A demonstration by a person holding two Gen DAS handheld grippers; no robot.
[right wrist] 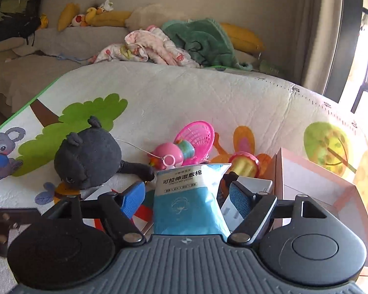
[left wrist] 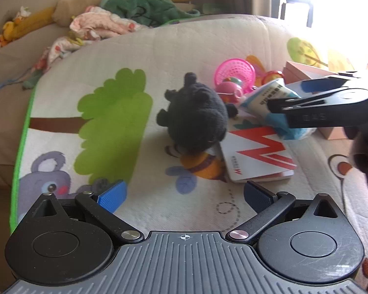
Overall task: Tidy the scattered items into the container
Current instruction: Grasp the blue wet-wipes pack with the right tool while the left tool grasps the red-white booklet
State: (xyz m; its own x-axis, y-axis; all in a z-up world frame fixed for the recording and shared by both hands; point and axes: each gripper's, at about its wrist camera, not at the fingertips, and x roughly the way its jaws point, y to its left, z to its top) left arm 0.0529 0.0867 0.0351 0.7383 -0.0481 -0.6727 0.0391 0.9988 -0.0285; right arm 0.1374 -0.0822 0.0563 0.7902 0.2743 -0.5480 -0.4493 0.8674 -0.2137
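A blue and white cotton pack (right wrist: 189, 196) stands between the fingers of my right gripper (right wrist: 186, 186). Its jaws are open, with a gap showing on each side of the pack. In the left wrist view the right gripper (left wrist: 287, 95) reaches in from the right over the same pack (left wrist: 265, 95). My left gripper (left wrist: 184, 188) hangs open over the play mat with nothing between its fingers. A black plush (left wrist: 196, 117) lies ahead of it, partly on a white booklet with a red W (left wrist: 255, 156). The pink cardboard box (right wrist: 319, 171) sits open at the right.
A pink toy basket (right wrist: 196, 134), a pink round toy (right wrist: 166, 154) and a red and yellow cup (right wrist: 243, 164) lie behind the pack. A grey slab (right wrist: 252, 188) leans by the box. The sofa behind holds a pile of clothes (right wrist: 154, 46) and cushions. The mat's green edge (left wrist: 19, 147) runs along the left.
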